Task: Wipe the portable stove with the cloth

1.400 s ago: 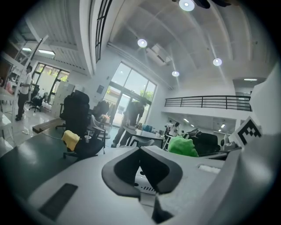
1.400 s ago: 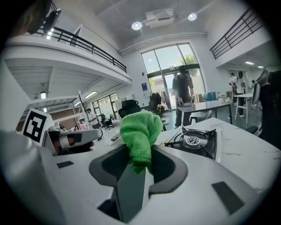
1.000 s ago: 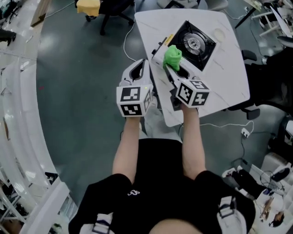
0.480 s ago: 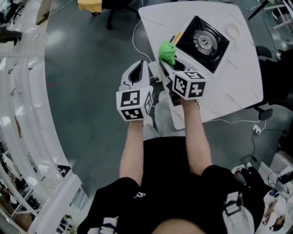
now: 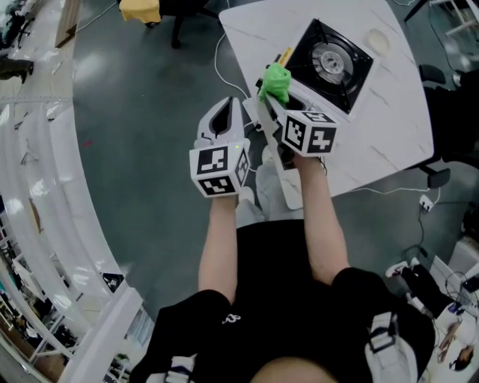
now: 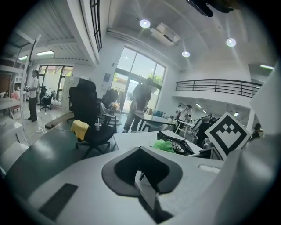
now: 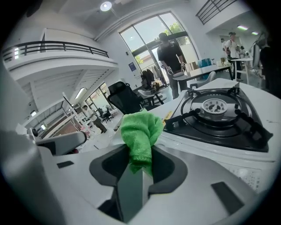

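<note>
The portable stove (image 5: 329,61), black-topped with a round burner on a white body, sits on the white table (image 5: 382,127). My right gripper (image 5: 278,93) is shut on a green cloth (image 5: 275,81), whose bunched end lies at the stove's white near-left edge. In the right gripper view the cloth (image 7: 140,132) sticks up from the shut right gripper (image 7: 137,165), with the stove (image 7: 215,116) just to the right of it. My left gripper (image 5: 224,114) hangs left of the table over the floor. Seen in the left gripper view, the left gripper (image 6: 147,189) is shut on nothing.
An office chair with a yellow cloth (image 5: 142,10) stands on the floor at the far left. A white cable (image 5: 218,56) runs off the table's left edge. Curved white counters (image 5: 37,187) line the left side. People stand in the background of both gripper views.
The right gripper has slid the green cloth leftward along the stove's near edge, away from the burner. The left gripper has kept its place beside it.
</note>
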Action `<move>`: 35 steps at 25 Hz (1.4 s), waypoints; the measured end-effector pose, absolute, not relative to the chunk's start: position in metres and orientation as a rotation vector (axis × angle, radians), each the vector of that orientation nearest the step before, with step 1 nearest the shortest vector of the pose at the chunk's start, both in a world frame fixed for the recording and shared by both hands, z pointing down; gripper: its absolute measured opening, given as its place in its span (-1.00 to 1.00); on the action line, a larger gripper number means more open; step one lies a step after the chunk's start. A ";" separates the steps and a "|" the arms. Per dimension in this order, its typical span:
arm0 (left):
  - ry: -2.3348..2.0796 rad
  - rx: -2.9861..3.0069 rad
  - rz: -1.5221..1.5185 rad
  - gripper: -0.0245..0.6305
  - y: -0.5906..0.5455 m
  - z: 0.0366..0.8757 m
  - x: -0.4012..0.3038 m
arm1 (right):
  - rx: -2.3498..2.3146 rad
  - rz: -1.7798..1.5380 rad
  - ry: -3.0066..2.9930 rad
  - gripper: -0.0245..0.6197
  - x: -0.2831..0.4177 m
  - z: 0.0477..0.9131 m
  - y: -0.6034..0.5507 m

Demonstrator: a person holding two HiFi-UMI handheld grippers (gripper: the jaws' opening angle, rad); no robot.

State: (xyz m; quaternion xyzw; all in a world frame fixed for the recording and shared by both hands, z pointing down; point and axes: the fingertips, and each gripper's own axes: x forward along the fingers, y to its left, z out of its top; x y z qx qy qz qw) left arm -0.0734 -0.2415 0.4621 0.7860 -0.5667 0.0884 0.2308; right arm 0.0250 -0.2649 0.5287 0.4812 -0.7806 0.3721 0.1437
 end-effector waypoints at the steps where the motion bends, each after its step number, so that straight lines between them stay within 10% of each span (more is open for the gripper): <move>1: -1.549 2.165 0.243 -0.93 -0.241 0.462 -0.071 | 1.390 1.076 -2.243 -0.53 0.027 0.530 -0.262; 35: -1.135 2.443 0.336 -0.93 -0.205 0.461 0.082 | 1.801 1.163 -2.052 -0.54 0.178 0.540 -0.185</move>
